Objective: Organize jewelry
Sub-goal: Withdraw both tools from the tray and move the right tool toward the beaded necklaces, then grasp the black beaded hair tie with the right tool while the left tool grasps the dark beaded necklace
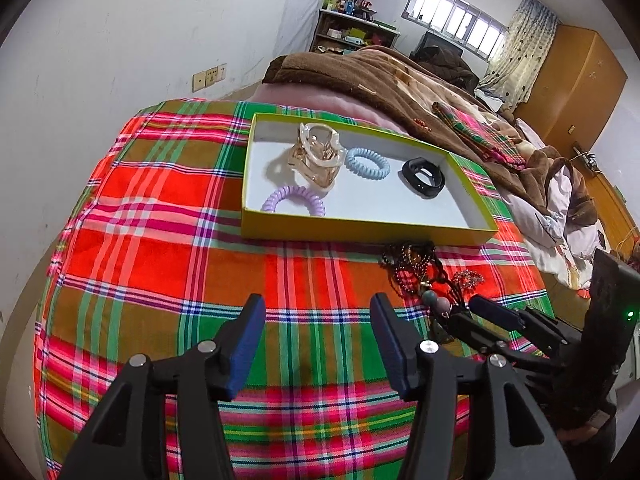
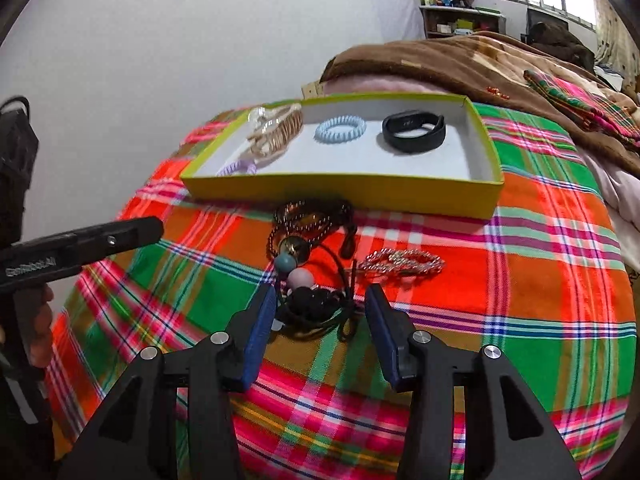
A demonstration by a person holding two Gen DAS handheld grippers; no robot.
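A yellow-green box (image 1: 360, 230) (image 2: 340, 188) with a white floor lies on the plaid cloth. It holds clear and gold hair claws (image 1: 318, 156), a blue coil tie (image 1: 367, 163), a purple coil tie (image 1: 294, 201) and a black band (image 1: 425, 173). In front of it lies a tangle of beaded necklaces (image 2: 308, 220) and a pink crystal bracelet (image 2: 400, 262). My right gripper (image 2: 320, 304) is open, its fingers on either side of the tangle's black cord end (image 2: 316, 304). My left gripper (image 1: 318, 320) stands open over bare cloth to the left of the necklaces.
The plaid cloth (image 1: 160, 200) covers a rounded bed end beside a white wall. A brown blanket (image 1: 400, 76) and heaped bedding lie behind the box. A hand (image 2: 40, 320) holds the left gripper's handle. A shelf and wardrobe stand far back.
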